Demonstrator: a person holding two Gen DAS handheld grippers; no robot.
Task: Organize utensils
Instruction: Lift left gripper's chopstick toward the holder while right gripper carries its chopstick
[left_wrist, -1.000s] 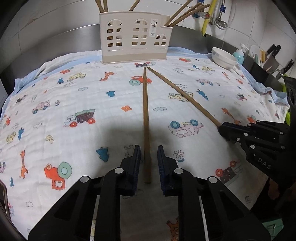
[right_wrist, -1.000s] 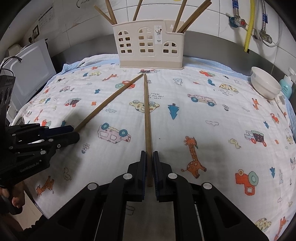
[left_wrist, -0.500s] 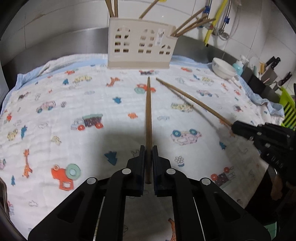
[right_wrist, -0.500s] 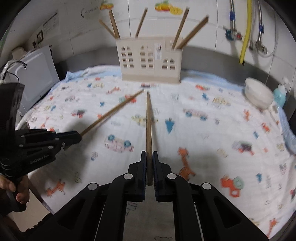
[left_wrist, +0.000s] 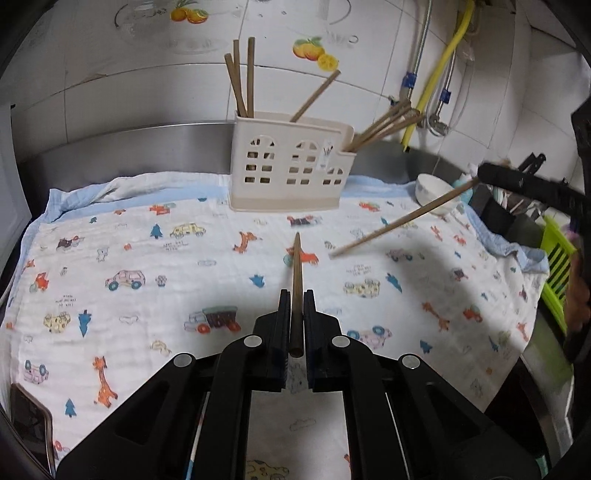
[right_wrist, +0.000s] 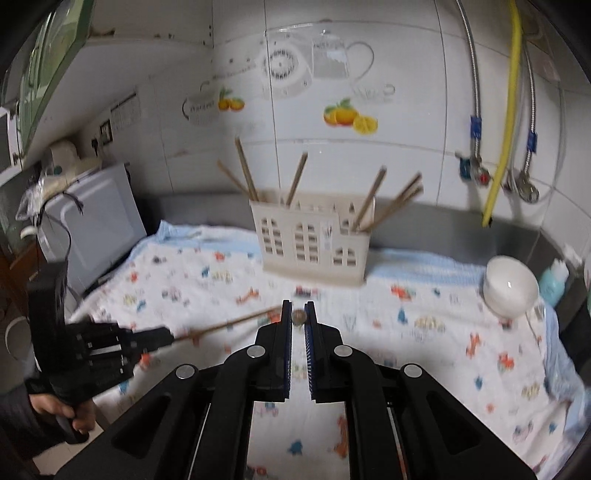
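My left gripper (left_wrist: 296, 293) is shut on a brown wooden chopstick (left_wrist: 296, 266), which points ahead with its tip above the cartoon-print cloth (left_wrist: 147, 295). My right gripper (right_wrist: 297, 304) is shut on a second chopstick (right_wrist: 297, 316), seen end-on between its pads. In the left wrist view the right gripper (left_wrist: 484, 173) shows at the right, its chopstick (left_wrist: 399, 221) slanting down to the left. The right wrist view shows the left gripper (right_wrist: 168, 334) at the left with its chopstick (right_wrist: 229, 325). A beige house-shaped holder (left_wrist: 291, 166) with several chopsticks stands at the back.
A white bowl (right_wrist: 511, 291) and a blue bottle (right_wrist: 554, 280) sit at the back right. A green rack (left_wrist: 559, 269) stands off the right edge. A microwave (right_wrist: 96, 225) is at the left. A phone (left_wrist: 29, 421) lies at the cloth's near left corner. A person's hand (right_wrist: 66, 410) holds the left gripper.
The left gripper's jaws closed on its chopstick. Both grippers rose and lifted their chopsticks off the cloth; the right one went higher, and both views now look more level at the holder.
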